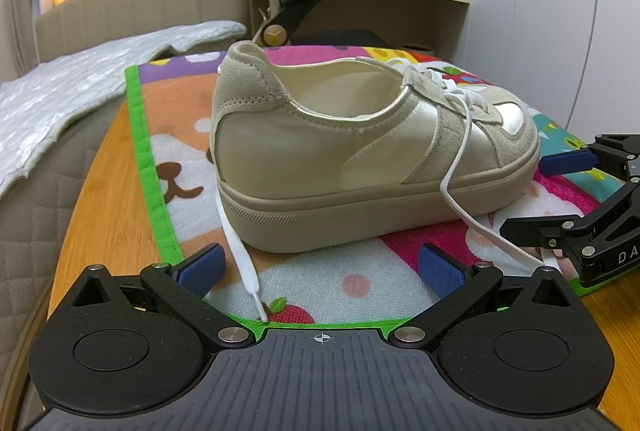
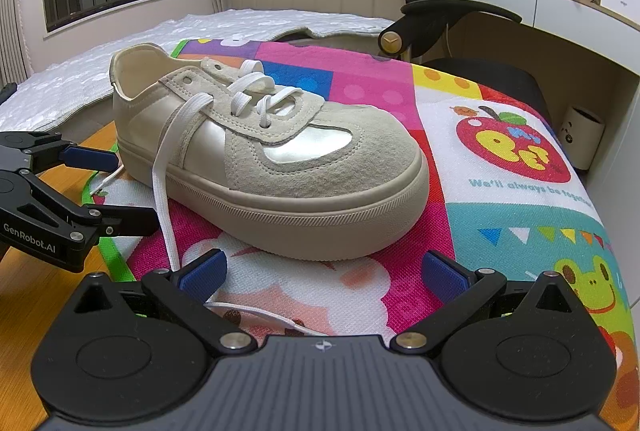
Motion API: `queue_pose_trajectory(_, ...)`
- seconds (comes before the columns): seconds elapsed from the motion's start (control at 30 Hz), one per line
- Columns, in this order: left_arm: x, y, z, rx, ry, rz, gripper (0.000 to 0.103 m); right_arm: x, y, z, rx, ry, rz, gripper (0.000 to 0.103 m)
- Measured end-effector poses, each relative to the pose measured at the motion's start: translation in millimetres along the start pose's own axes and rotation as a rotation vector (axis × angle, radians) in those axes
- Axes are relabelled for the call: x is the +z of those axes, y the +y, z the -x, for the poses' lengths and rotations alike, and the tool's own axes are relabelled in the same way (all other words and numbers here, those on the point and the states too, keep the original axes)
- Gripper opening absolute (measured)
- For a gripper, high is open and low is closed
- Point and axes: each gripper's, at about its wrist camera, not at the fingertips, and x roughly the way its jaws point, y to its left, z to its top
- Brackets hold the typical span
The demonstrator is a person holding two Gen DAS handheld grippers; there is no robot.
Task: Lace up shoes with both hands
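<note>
A beige platform sneaker (image 1: 360,151) stands on a colourful mat, heel toward my left gripper and toe (image 2: 340,183) toward my right. Its white laces are threaded through the lower eyelets only. One flat lace end (image 1: 240,255) runs out from under the heel and lies between the fingers of my open left gripper (image 1: 320,271), untouched. The other lace (image 2: 158,183) hangs down the shoe's side, passes the left finger of my open right gripper (image 2: 324,271) and trails across the mat. Each gripper shows in the other's view: the right gripper (image 1: 546,197) and the left gripper (image 2: 112,189), both open.
The patterned mat (image 2: 500,191) covers a round wooden table (image 1: 100,191). A bed with a grey quilt (image 1: 80,87) lies to the left and behind. A black office chair (image 2: 432,11) and a desk stand behind the table, and a small white bin (image 2: 584,139) sits on the floor.
</note>
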Motion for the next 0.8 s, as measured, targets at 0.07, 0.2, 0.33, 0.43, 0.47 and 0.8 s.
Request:
queue_pose_trajectory(0.07, 0.3, -0.4, 0.4, 0.0, 0.0, 0.0, 0.103, 0.1, -0.2, 0.5, 0.001, 0.0, -0.001, 0.103)
queue_pose_trajectory(0.2, 0.7, 0.5, -0.1, -0.002, 0.0, 0.001, 0.103, 0.2, -0.4, 0.8, 0.002, 0.001, -0.001, 0.103)
queue_pose_trajectory(0.33, -0.3, 0.4, 2.4, -0.002, 0.0, 0.0, 0.103, 0.0, -0.1, 1.9, -0.001, 0.001, -0.004, 0.103)
queue_pose_trajectory(0.43, -0.3, 0.4, 3.4, -0.003, 0.001, 0.0, 0.103, 0.4, -0.9, 1.5, -0.002, 0.001, -0.006, 0.103)
queue_pose_trajectory(0.47, -0.1, 1.0, 3.0, -0.003, 0.001, 0.0, 0.103, 0.4, -1.1, 1.5, -0.002, 0.001, -0.006, 0.103)
queue_pose_trajectory(0.8, 1.1, 5.9, 1.7, -0.004, 0.001, 0.0, 0.103, -0.7, -1.1, 3.3, -0.003, 0.0, -0.005, 0.103)
